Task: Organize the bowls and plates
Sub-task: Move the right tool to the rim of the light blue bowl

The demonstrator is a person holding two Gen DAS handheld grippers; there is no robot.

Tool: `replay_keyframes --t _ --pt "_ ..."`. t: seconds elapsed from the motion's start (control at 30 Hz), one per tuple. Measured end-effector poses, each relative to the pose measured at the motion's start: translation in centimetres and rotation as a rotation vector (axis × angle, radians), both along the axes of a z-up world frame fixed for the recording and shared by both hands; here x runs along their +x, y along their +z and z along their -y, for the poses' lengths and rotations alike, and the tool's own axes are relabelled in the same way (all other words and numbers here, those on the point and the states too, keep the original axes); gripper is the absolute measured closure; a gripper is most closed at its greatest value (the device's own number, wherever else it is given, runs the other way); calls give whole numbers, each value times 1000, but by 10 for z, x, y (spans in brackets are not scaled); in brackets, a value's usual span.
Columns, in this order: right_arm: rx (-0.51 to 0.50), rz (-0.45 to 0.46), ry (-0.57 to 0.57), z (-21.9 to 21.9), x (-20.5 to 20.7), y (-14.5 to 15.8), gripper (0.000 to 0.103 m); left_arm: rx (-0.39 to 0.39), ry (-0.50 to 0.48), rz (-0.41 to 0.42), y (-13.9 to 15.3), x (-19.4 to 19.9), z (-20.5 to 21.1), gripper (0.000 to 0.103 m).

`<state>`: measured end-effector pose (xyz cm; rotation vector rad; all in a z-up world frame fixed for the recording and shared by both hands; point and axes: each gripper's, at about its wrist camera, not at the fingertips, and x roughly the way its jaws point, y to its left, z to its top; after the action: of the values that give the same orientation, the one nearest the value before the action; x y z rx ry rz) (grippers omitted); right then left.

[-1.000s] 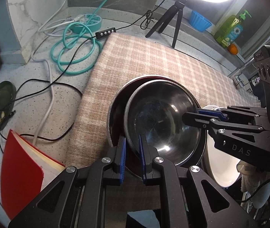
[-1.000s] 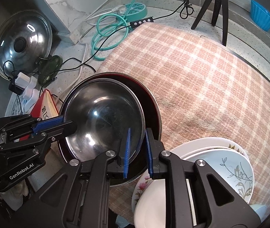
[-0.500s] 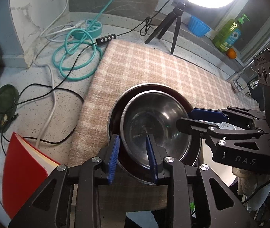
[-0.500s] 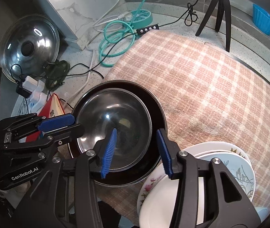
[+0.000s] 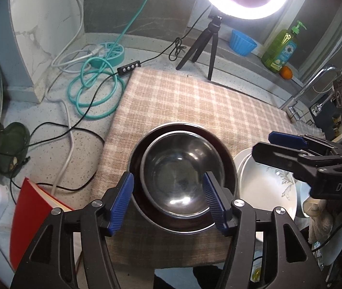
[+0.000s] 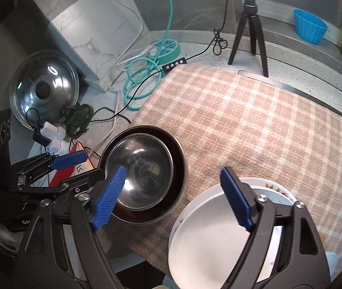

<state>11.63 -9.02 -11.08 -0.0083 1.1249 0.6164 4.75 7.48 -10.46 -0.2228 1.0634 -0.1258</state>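
Note:
A small steel bowl sits nested inside a larger dark bowl on the plaid cloth. My left gripper hovers above the bowls' near side, its jaws opening, blue pads clear of both rims. In the right wrist view the same steel bowl lies to the left of my right gripper. Its jaws are also opening, with nothing pressed between them. A stack of white plates rests under its right finger. The right gripper shows from the side above the plates.
Beyond the cloth stand a ring-light tripod, a blue cup and a green soap bottle. Teal cable coils and a red book lie left of the cloth. A pot lid leans far left.
Both grippers were shut on the steel bowl's rim; they have let go, opened wide and lifted. The steel bowl now rests level inside the larger bowl.

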Motion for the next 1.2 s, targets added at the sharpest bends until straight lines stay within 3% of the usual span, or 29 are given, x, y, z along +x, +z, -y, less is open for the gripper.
replay_keyframes --t 0.37,0.63,0.93,1.2 --pt "36 77 -147 86 -15 39 14 -43 -76 69 25 -4 42 42" --pt "57 76 -293 158 -26 46 13 -79 -179 96 34 -4 88 42" --pt "26 60 -455 237 -51 40 13 -91 -287 73 24 2 138 42" --pt "-7 4 -568 295 -79 10 13 -101 -428 33 8 -1 195 42"
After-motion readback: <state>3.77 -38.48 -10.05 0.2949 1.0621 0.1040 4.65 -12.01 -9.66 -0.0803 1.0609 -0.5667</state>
